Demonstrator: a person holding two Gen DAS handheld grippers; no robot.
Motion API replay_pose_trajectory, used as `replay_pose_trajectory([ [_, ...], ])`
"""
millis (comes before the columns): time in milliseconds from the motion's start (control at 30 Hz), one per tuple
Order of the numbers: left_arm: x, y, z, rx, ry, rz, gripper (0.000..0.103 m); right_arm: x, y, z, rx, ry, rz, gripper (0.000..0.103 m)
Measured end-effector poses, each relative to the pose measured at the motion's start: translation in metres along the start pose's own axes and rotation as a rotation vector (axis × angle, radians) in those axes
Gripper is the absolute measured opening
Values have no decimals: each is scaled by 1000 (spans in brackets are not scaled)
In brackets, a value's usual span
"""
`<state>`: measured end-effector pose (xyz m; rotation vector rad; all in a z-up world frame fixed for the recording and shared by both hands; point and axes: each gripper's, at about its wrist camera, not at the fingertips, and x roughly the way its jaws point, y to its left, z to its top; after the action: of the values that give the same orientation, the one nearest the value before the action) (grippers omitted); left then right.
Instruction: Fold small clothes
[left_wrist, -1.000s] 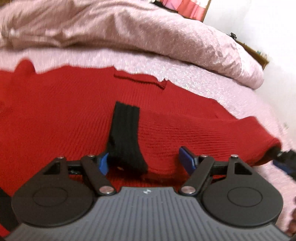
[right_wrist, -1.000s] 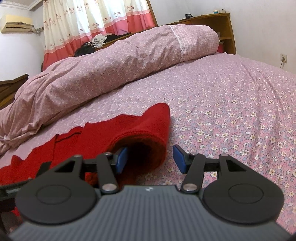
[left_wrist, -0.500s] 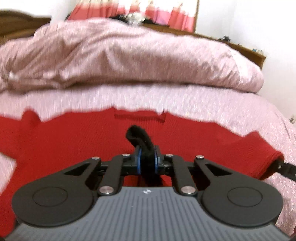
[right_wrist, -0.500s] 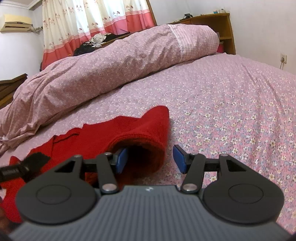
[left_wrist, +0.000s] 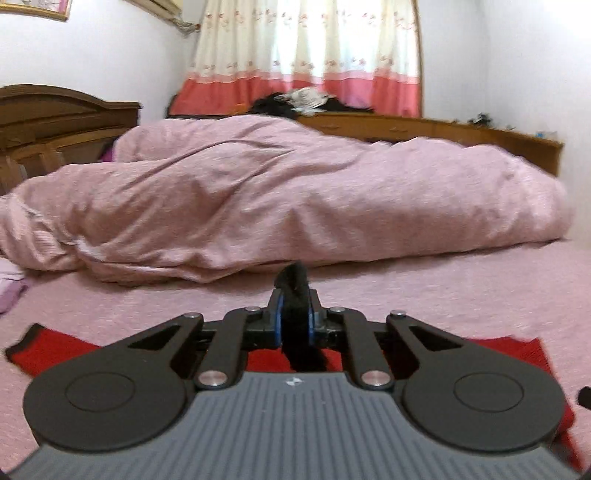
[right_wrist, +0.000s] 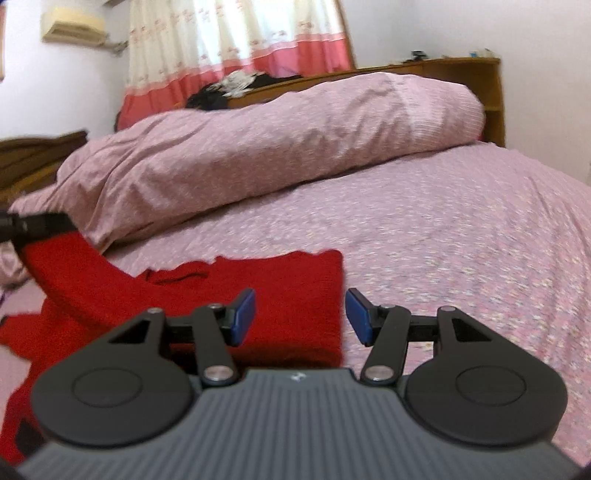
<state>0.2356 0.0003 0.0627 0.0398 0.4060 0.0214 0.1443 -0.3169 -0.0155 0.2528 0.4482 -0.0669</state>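
Two tongs are at work, each held differently for its own part of the fold. The left gripper (left_wrist: 294, 325) is clamped tight on the black cuff (left_wrist: 294, 286) of a sleeve, the knit bunched between the blue pads and poking out past them; the cuff is presumably chosen because it gives a firm handle for carrying the sleeve across the body. In the right view that sleeve (right_wrist: 62, 262) is seen raised in an arc off the bed, taut towards the left tool at the frame's edge. The right gripper (right_wrist: 300, 317) is held about half open, nothing pinched, its jaws set to either side of the sweater's near right corner, probably to be ready to seize it or pin it down while the sleeve is drawn over. The red sweater (right_wrist: 288, 295) is otherwise spread flat on the floral sheet (right_wrist: 461, 240), near the front edge, well short of the rolled duvet (left_wrist: 258, 192) behind.
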Motion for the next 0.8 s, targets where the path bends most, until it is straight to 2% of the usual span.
replay_pose_trajectory([
  [167, 28, 41, -32, 8, 113, 76, 14, 16, 19, -8, -41, 69, 44, 57],
  [333, 53, 68, -74, -107, 225, 77, 14, 19, 29, -17, -84, 107, 52, 57],
  [500, 58, 74, -99, -114, 247, 69, 14, 26, 24, -9, -115, 148, 52, 57],
  [700, 55, 74, -110, -91, 249, 59, 14, 90, 35, 31, -328, 241, 77, 56],
  [800, 57, 75, -111, -79, 255, 39, 15, 120, 36, 45, -313, 298, 92, 56],
])
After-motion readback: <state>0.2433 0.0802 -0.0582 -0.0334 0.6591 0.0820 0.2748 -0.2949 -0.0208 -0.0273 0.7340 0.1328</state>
